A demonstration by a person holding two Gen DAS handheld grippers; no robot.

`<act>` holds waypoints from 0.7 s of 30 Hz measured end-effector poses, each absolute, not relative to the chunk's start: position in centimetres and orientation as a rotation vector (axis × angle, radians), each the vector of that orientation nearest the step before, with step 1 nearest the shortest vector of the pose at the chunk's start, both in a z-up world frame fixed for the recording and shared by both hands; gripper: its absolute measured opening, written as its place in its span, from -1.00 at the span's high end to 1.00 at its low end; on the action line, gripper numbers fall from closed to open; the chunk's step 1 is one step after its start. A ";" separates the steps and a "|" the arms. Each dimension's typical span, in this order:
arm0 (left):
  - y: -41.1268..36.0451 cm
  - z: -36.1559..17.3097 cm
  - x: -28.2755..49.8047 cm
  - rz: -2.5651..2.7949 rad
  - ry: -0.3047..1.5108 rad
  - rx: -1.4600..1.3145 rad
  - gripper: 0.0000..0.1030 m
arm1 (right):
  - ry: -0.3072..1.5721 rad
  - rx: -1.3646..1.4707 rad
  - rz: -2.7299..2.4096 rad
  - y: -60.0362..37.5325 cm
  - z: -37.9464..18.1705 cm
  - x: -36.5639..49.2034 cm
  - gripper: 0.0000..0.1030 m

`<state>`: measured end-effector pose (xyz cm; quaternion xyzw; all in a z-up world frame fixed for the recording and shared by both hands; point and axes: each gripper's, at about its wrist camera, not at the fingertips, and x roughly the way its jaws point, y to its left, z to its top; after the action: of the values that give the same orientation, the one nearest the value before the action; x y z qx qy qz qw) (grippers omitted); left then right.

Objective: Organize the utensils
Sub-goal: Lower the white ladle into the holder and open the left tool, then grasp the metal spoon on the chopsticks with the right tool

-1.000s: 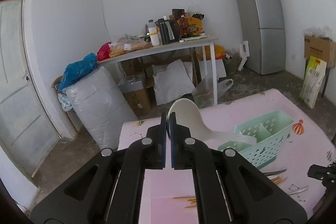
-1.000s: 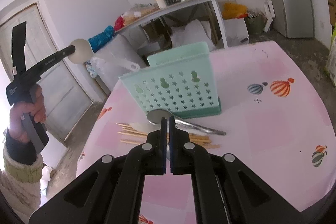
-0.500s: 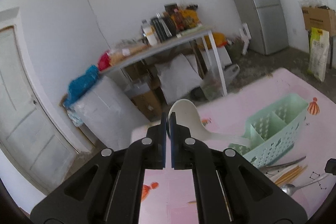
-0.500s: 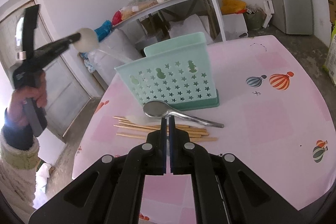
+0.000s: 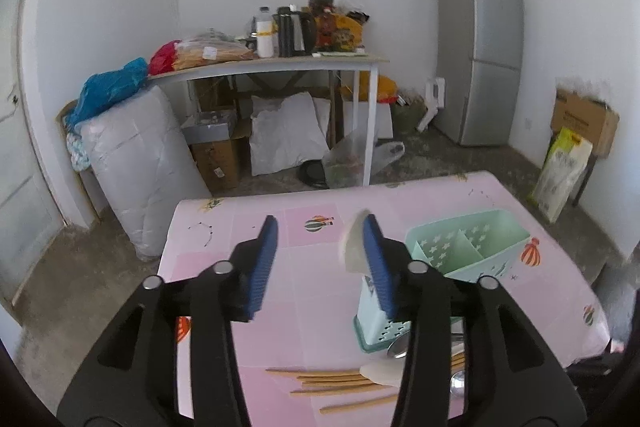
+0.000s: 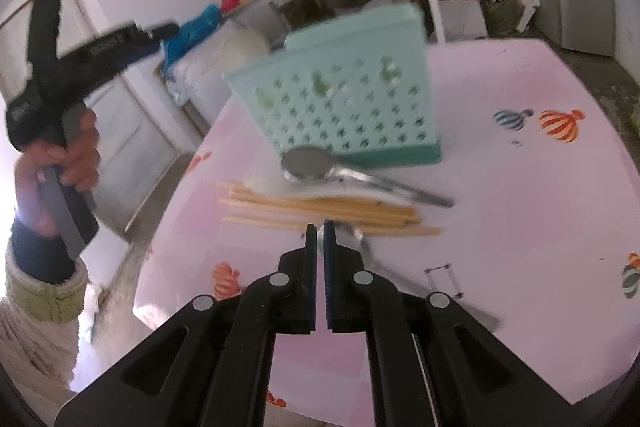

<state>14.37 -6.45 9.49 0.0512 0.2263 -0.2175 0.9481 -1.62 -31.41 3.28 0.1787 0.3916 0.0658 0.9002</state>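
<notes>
- Right gripper (image 6: 319,227), jaws nearly shut and empty, hovers just above wooden chopsticks (image 6: 320,209) lying crosswise before the mint basket (image 6: 340,99).
- Left gripper (image 5: 320,255) is opening; the white spoon (image 5: 352,247) rests against one pad.

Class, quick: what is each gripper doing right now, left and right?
Left gripper: jaws opening, letting go of the white spoon, which leans against one pad over the green basket.
Right gripper: shut, holding nothing.

1. A tall grey metal refrigerator (image 5: 478,51) stands far ahead-right of the left gripper.
2. A white-legged side table (image 5: 280,63) is straight ahead, bearing a black electric kettle (image 5: 294,35).
3. A brown cardboard box (image 5: 584,119) sits far right.
</notes>
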 end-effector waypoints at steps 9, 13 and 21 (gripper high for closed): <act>-3.1 5.9 13.0 -0.397 0.509 0.005 -0.12 | 0.890 0.125 0.101 -27.3 0.1 0.4 0.58; -2.7 3.8 13.0 -0.393 0.572 -0.011 -0.13 | 0.871 -0.054 0.043 -25.1 -0.4 0.9 0.58; -2.2 0.4 12.6 -0.394 0.656 -0.026 -0.13 | 0.854 -0.299 -0.090 -22.0 -1.7 1.8 0.58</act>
<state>12.60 -2.22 0.43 -0.0128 0.3202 -0.1923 0.9275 1.81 -22.02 -1.65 -0.1443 0.4125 -0.0437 0.8984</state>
